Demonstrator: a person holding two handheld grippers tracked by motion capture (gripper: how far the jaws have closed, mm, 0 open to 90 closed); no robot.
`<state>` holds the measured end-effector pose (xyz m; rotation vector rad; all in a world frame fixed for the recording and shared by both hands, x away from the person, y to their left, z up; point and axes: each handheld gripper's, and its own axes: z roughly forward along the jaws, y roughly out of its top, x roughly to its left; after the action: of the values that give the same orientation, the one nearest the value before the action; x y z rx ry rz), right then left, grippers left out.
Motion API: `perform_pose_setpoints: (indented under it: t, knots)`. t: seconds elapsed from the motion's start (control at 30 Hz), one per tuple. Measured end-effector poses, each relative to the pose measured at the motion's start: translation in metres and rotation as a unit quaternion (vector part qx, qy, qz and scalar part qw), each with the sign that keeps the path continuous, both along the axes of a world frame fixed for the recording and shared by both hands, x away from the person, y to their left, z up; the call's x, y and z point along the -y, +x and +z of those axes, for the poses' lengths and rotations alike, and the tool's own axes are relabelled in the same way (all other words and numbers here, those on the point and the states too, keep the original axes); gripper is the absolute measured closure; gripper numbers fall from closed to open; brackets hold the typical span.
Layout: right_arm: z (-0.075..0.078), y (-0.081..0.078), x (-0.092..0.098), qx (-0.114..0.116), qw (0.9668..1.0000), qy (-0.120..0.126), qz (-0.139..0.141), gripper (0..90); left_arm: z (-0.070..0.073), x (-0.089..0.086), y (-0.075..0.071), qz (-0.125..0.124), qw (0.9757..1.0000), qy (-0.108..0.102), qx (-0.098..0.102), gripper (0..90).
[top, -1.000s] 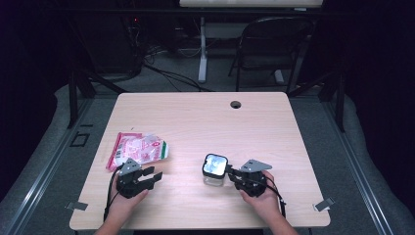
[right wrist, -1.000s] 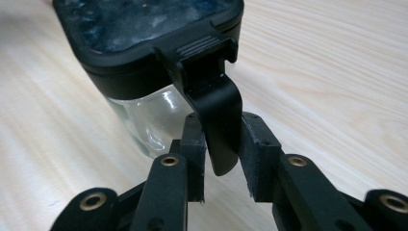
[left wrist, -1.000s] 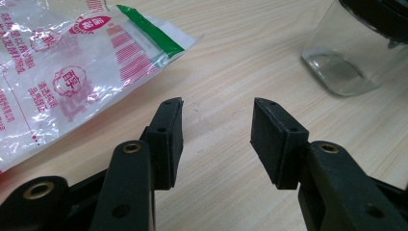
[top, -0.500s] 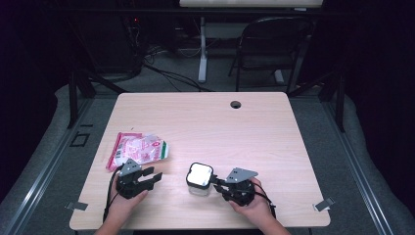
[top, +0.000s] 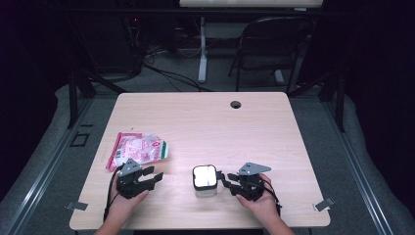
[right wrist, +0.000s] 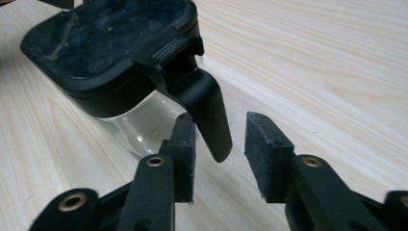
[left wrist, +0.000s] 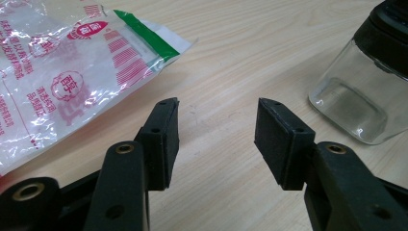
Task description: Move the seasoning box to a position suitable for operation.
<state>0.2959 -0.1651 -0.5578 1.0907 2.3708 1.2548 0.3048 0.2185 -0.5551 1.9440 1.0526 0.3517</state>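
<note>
Jar [top: 205, 180]: I see a clear glass container with a black lid, lower centre of the high view, standing on the table [top: 205, 122].
Latch [right wrist: 204, 110]: in my right gripper view, the lid's black flap hangs between the two jaws; neither pad presses it.
Right gripper [top: 224, 177]: just right of the jar; jaws apart, having just been opening.
Left gripper [top: 155, 178]: lower left; jaws spread over bare wood, having just widened slightly.
Packet [top: 138, 148]: red-printed plastic bag, just above my left gripper.
</note>
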Motion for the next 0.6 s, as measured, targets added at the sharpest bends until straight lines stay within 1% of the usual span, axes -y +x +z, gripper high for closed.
perform_pose_setpoints:
  t: [0.03,0.07,0.13,0.17,0.2,0.3,0.33,0.4,0.43,0.47,0.5,0.53,0.57,0.6]
  knots:
    - [0.001,-0.001,0.001,0.002,1.0,0.0,-0.002,62.1,0.0,0.001,0.0,0.0,1.0,-0.004,-0.006,50.0]
    - [0.003,-0.002,0.002,0.009,1.0,0.003,-0.002,60.3,0.0,0.002,0.0,-0.003,1.0,-0.004,-0.009,49.3]
    - [0.008,-0.005,0.003,0.012,0.9999,0.006,-0.002,57.2,0.0,0.003,-0.001,-0.002,0.9999,-0.004,-0.012,48.8]
    - [0.01,-0.006,0.004,0.015,0.9999,0.0,-0.003,55.9,0.001,0.004,0.0,-0.006,0.9998,-0.009,-0.017,47.8]
    - [0.013,-0.009,0.005,0.027,0.9996,-0.007,-0.005,53.8,0.002,0.004,0.0,-0.006,0.9997,-0.01,-0.02,46.5]
    - [0.017,-0.013,0.009,0.034,0.9993,-0.006,-0.01,49.3,0.002,0.007,0.003,-0.011,0.9991,-0.022,-0.034,44.7]
    - [0.018,-0.014,0.011,0.033,0.9993,-0.005,-0.018,48.5,0.003,0.007,0.003,-0.011,0.999,-0.022,-0.037,44.5]
    - [0.019,-0.015,0.015,0.03,0.9991,-0.01,-0.03,48.5,0.005,0.008,0.004,-0.016,0.9985,-0.032,-0.041,45.4]
    - [0.02,-0.015,0.017,0.026,0.999,-0.01,-0.036,48.7,0.008,0.009,0.004,-0.025,0.9983,-0.038,-0.036,47.1]
    - [0.021,-0.015,0.021,0.016,0.9986,-0.001,-0.049,50.2,0.01,0.01,0.004,-0.028,0.9983,-0.04,-0.033,47.7]
    - [0.024,-0.015,0.024,-0.001,0.9986,0.012,-0.051,50.3,0.015,0.013,0.004,-0.033,0.9986,-0.032,-0.029,47.7]
    - [0.024,-0.015,0.024,-0.001,0.9986,0.012,-0.051,50.3,0.015,0.013,0.004,-0.033,0.9986,-0.032,-0.029,47.6]
    - [0.026,-0.015,0.025,-0.006,0.9985,0.013,-0.052,49.9,0.02,0.015,0.003,-0.04,0.9984,-0.03,-0.027,47.6]
    - [0.03,-0.016,0.025,-0.007,0.9984,0.01,-0.055,47.3,0.022,0.016,0.003,-0.043,0.9982,-0.032,-0.027,47.8]
